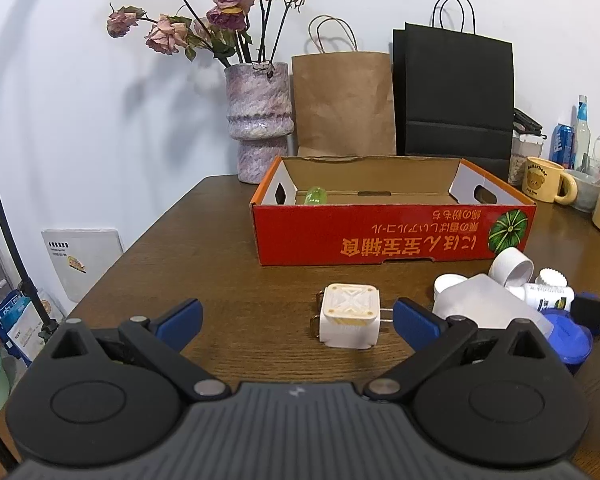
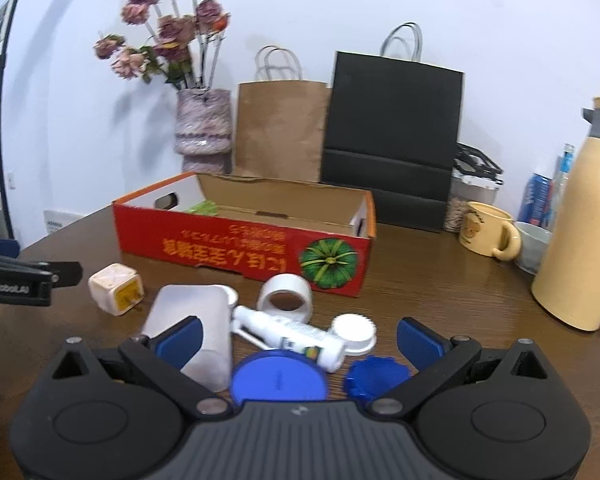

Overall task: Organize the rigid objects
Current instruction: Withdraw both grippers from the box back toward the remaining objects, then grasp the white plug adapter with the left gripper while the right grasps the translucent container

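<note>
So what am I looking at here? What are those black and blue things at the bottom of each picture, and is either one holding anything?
They are two hand-held grabbing tools, one in each of a person's hands, each with a camera looking out along its two blue-tipped fingers. One picture is from the left gripper, the other from the right gripper. Both are open and hold nothing. On the wooden table stands a red cardboard box with something green inside. The left tool faces a white plug adapter. The right one faces a pile: a white bottle, a white roll, blue lids and a frosted case. Behind stand a vase of dried roses, paper bags and a mug.
</note>
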### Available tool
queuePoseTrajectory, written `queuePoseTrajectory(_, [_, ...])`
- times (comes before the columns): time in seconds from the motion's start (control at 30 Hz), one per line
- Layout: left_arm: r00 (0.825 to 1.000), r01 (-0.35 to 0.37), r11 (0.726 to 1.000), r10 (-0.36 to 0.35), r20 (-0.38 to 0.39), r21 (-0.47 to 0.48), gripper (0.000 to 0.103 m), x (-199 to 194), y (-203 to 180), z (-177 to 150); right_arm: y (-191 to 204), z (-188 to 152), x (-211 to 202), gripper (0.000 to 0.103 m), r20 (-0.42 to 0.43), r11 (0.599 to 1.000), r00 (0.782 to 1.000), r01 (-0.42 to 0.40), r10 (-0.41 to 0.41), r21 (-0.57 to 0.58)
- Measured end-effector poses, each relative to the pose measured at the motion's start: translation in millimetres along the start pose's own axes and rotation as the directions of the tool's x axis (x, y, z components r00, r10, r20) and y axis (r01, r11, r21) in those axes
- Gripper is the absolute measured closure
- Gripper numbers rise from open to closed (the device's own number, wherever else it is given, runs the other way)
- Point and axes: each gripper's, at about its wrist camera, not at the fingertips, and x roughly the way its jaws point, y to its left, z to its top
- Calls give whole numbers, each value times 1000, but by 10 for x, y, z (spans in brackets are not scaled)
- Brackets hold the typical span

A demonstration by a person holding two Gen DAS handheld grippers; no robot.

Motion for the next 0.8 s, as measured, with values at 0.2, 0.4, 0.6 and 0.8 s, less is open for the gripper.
queuePoseTrajectory(0.2, [1000,6,999,-6,-16,-31,0,37,116,-10,233,21,116,0,-28,998,998,-57,56,-32])
queuePoseTrajectory(0.4, [1000,-19,998,18,-12,-63,0,58,277,13,460,56,318,4,-80,992,991,-112,108,-50])
queuePoseTrajectory(0.6, [999,-50,995,49,-6,-86,0,68,422,25,626,84,568,24,-141,987,980,-150,141,-54])
queuePoseTrajectory(0.8, [998,-56,994,55,-5,-96,0,76,473,33,665,91,775,38,-195,990,972,-139,133,-17])
